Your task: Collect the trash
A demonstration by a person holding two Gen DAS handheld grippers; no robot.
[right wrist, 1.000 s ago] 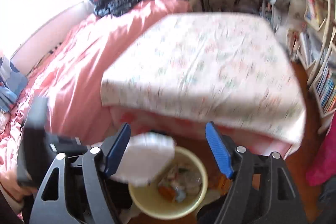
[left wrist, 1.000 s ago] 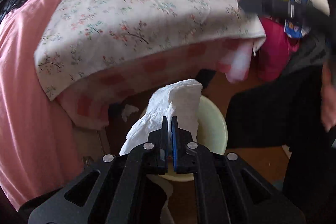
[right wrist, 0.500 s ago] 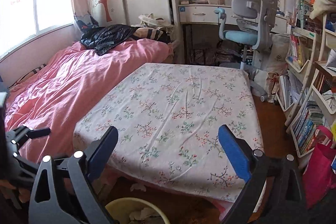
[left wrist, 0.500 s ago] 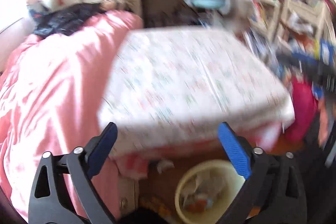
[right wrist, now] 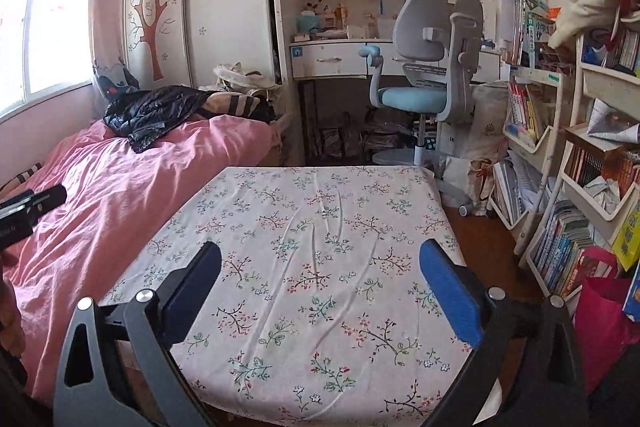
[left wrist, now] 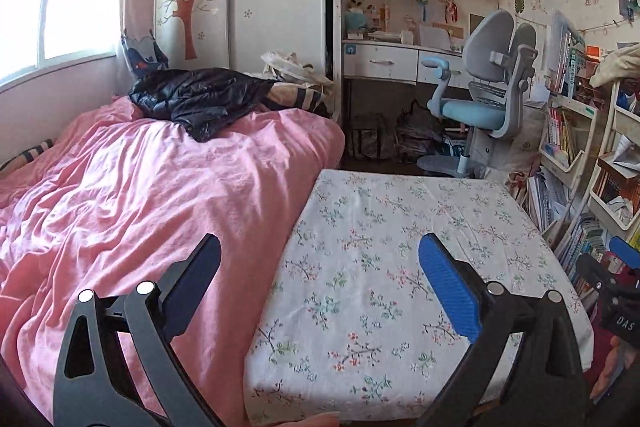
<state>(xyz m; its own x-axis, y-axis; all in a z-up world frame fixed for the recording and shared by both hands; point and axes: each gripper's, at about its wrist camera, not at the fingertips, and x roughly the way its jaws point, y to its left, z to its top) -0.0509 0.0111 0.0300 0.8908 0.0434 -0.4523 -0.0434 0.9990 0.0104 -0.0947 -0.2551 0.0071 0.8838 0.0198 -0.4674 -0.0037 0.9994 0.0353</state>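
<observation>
Left claw (left wrist: pixel 320 267) released, right claw (right wrist: pixel 320 267) opening, both empty above floral cloth (right wrist: pixel 312 227).

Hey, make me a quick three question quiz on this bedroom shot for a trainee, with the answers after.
1. True or false: the left tongs are clamped on a tissue.
2. What lies on the far end of the pink duvet? A) a black jacket B) a laptop C) a yellow bucket
3. Fill in: the flowered cloth ahead of the right tongs shows ___ trash on top.

Key:
1. False: both fingers stand wide apart with nothing between them.
2. A, the black jacket.
3. No.
</observation>
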